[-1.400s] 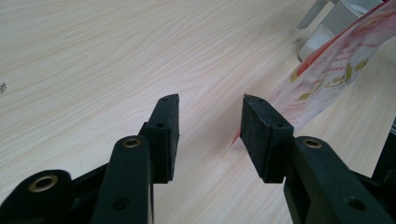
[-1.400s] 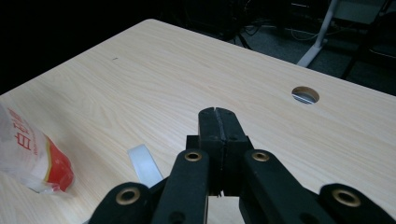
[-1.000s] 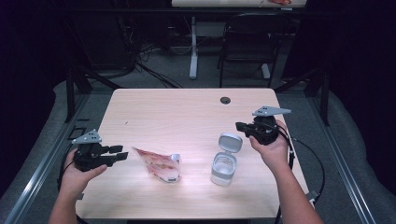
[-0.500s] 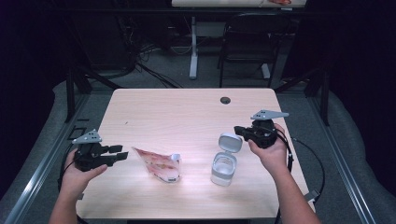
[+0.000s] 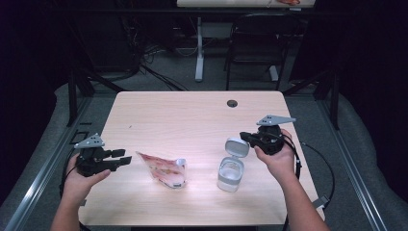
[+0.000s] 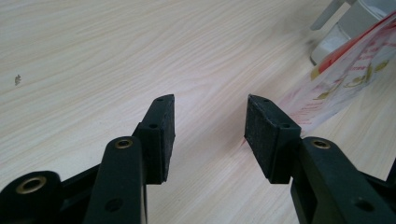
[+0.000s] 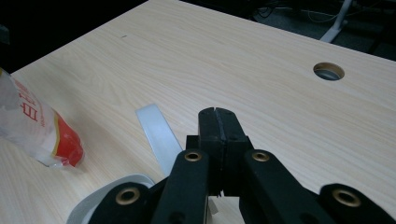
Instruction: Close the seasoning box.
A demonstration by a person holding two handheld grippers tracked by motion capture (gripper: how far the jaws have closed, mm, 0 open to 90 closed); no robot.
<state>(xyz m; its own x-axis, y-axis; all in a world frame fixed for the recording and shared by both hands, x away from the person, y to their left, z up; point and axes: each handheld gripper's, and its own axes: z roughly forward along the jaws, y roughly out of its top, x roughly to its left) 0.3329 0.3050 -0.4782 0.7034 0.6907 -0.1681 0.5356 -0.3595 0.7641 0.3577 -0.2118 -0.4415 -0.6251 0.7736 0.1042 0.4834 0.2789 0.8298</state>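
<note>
The pouch (image 6: 348,74) (print too blurred to read) runs off frame.

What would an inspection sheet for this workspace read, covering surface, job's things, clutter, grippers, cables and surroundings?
Surface: light wooden table, one round cable hole near the far edge.
Job's things: red-and-white pouch lying flat; clear container upright, its hinged lid flipped open.
Clutter: nothing seen.
Grippers: left hand-held gripper open, aimed at the pouch, apart from it; right hand-held gripper shut, empty, at the lid's far side.
Cables: one trails from the right hand-held gripper off the table's right edge; more on the floor behind.
Surroundings: dark room, chair and a second table's leg beyond.
</note>
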